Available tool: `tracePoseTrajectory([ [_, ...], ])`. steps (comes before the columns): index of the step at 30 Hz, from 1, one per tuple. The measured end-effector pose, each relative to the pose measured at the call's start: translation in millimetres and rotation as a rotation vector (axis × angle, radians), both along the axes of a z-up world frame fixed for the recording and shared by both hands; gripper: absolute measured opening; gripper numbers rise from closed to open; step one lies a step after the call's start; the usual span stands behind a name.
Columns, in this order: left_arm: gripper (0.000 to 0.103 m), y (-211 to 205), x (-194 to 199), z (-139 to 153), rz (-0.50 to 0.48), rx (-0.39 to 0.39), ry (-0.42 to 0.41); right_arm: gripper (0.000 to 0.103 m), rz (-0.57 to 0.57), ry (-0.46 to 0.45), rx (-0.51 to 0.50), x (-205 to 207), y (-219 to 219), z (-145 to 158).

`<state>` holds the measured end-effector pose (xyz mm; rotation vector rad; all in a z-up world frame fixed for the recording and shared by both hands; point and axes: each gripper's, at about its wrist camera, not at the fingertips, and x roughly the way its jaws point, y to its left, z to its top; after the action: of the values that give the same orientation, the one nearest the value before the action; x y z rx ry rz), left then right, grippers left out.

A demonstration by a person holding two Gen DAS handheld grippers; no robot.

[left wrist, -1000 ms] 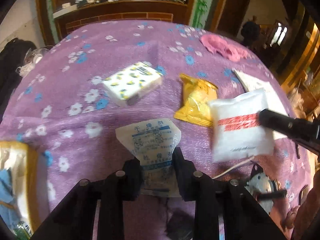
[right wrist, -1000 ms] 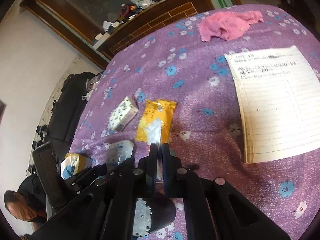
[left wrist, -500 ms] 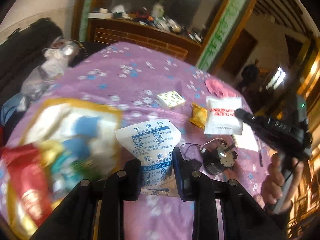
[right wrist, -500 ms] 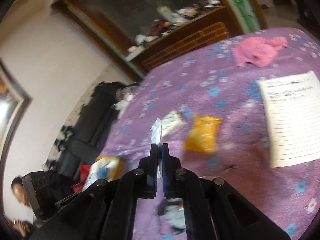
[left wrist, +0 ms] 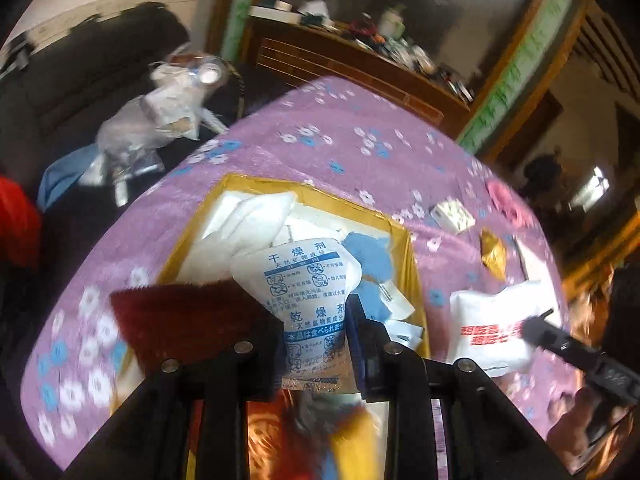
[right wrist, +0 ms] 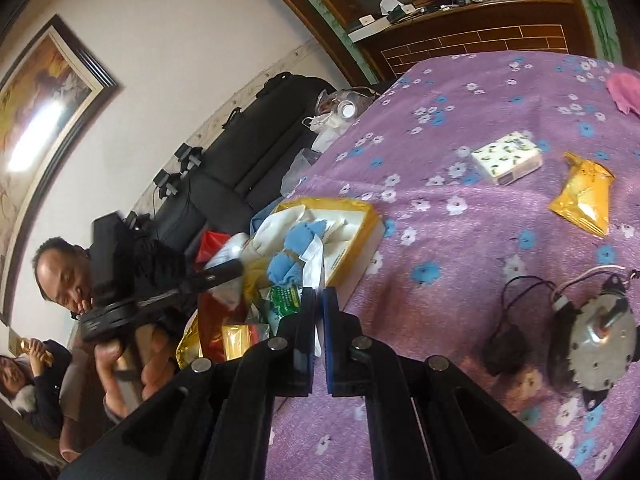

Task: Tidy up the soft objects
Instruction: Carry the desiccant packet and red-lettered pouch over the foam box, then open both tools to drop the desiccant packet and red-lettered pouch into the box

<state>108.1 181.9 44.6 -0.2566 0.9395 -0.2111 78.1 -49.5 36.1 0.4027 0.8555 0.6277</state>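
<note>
The desiccant sachet (left wrist: 310,300), white with blue print, is clamped between the left tongs (left wrist: 314,332) and hangs over the yellow-rimmed box (left wrist: 412,264), at the centre of the left wrist view. At 3 o'clock from it the right tongs (left wrist: 538,326) are pinched together on the edge of a white pouch with red lettering (left wrist: 486,332), which hangs beside the box, above the purple flowered worktop (left wrist: 360,152).

By my reading the job is partway done. The box already holds white packets and a blue cloth (right wrist: 294,254), and both carried packs look close to dropping in. Left out on the worktop are the patterned tissue pack (right wrist: 508,158) and the gold snack bag (right wrist: 584,198), toward 1 and 2 o'clock in the right wrist view, with a pink cloth (right wrist: 624,90) cut off at the frame edge.

In the right wrist view the pouch shows only as a thin white sliver between the pads. A dark red blurred shape (left wrist: 188,312) at 9 o'clock of the sachet cannot be identified. The box's near end is hidden behind the tongs.
</note>
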Motion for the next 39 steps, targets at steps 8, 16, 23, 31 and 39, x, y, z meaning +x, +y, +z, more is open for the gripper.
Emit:
tracePoseTrajectory([
  [8, 0.028, 9, 10, -10, -0.065, 0.002, 0.018, 0.004, -0.067, -0.023, -0.041, 45, 51, 31],
  [16, 0.043, 18, -23, -2, -0.063, -0.118, 0.0, 0.007, -0.048, 0.052, -0.131, 101, 118, 1],
  [23, 0.059, 2, -34, 4, -0.076, -0.082, -0.031, 0.068, -0.087, 0.018, -0.14, 79, 87, -1],
  [31, 0.059, -27, -52, 21, -0.008, -0.017, -0.082, 0.085, -0.17, -0.166, -0.167, 12, -2, 43],
  [39, 0.066, -87, -64, 35, -0.053, 0.039, -0.108, 0.086, -0.328, -0.157, -0.145, 9, -92, 25],
])
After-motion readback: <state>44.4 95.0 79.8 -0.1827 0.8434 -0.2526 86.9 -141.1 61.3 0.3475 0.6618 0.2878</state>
